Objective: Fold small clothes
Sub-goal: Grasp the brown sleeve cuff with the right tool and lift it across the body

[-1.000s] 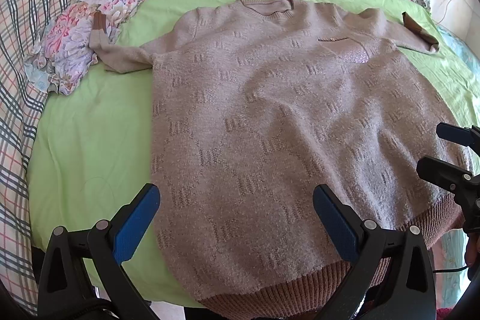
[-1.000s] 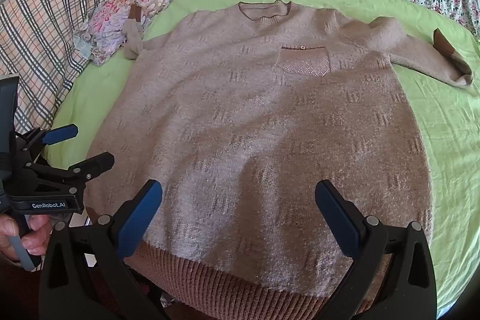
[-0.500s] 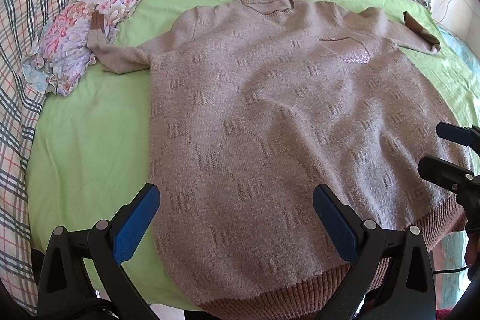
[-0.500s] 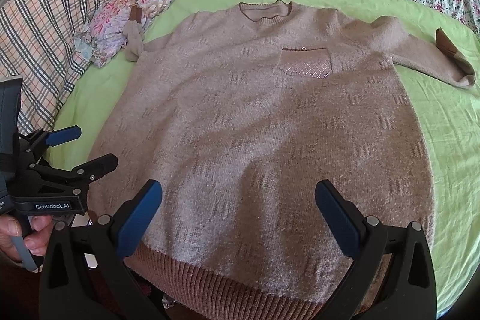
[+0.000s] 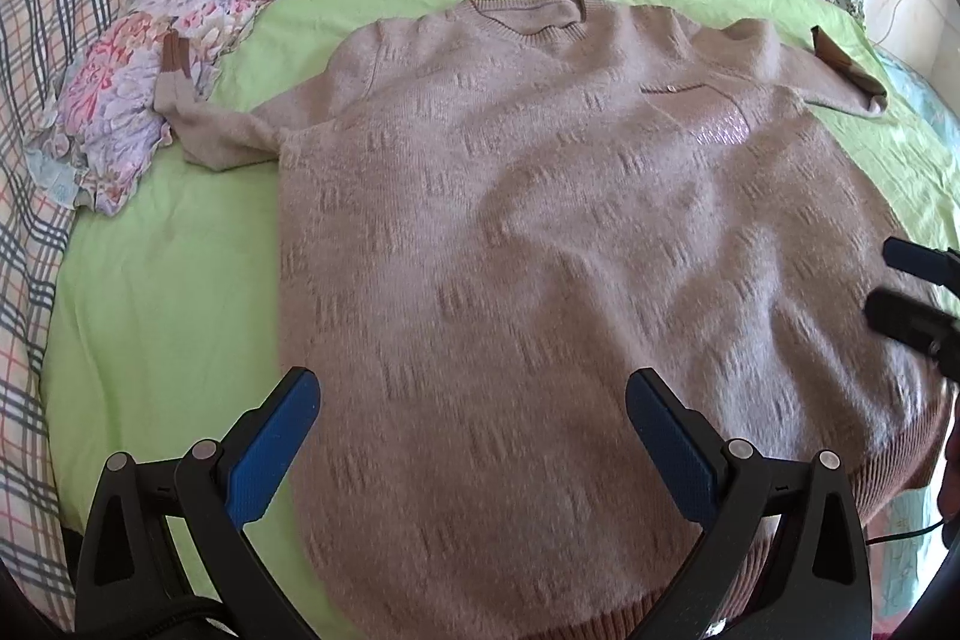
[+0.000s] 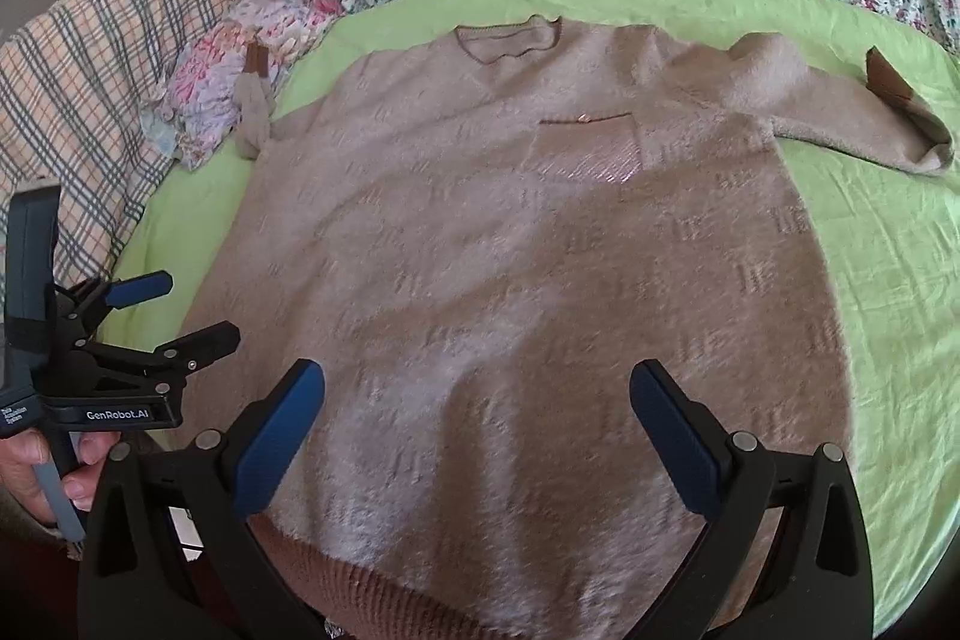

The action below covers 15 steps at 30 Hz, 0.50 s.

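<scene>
Sweater spread flat on the bed, fold not yet begun.

Left wrist view: the left tool point(image 5: 471, 421) hangs spread and empty over the near hem of the beige sweater point(image 5: 540, 244), which lies front-up on the green sheet point(image 5: 162, 292).
Right wrist view: the right tool point(image 6: 477, 415) hangs likewise spread and empty above the hem; the right sleeve point(image 6: 840, 124) lies outstretched. Judged next: pinch a sleeve or side edge and carry it inward.

Sweater point(image 5: 540, 250) lying flat on sheet point(image 5: 168, 280), neck farthest away (crumpled garment point(image 5: 126, 112) sitting left, under one cuff).
</scene>
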Each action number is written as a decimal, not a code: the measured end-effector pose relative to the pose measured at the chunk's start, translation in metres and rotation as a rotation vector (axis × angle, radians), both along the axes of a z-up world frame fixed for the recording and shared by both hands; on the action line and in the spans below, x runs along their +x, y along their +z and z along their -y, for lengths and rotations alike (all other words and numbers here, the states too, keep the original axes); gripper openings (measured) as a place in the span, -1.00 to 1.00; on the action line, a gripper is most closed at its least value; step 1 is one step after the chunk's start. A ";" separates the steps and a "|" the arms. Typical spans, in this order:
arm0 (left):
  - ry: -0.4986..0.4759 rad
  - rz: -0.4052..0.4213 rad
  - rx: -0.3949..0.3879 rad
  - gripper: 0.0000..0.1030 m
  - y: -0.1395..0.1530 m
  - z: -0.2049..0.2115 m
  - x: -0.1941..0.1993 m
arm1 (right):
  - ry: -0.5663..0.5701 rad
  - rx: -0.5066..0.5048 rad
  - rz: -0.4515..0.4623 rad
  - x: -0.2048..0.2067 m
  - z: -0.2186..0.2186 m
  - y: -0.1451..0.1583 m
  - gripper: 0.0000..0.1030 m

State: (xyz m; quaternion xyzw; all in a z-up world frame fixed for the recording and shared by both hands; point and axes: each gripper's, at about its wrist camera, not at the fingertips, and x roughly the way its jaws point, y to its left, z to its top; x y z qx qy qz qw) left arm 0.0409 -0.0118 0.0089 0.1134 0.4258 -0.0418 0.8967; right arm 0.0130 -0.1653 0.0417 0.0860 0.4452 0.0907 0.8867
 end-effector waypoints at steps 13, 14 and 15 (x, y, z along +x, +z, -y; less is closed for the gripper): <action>0.020 0.024 -0.017 0.98 0.023 0.009 0.073 | -0.360 -0.078 0.100 0.075 0.206 0.043 0.29; 0.021 0.018 -0.012 0.98 0.022 0.011 0.078 | -0.383 -0.099 0.105 0.084 0.223 0.045 0.28; 0.024 0.005 0.003 0.98 0.019 0.014 0.083 | -0.404 -0.121 0.100 0.095 0.240 0.046 0.26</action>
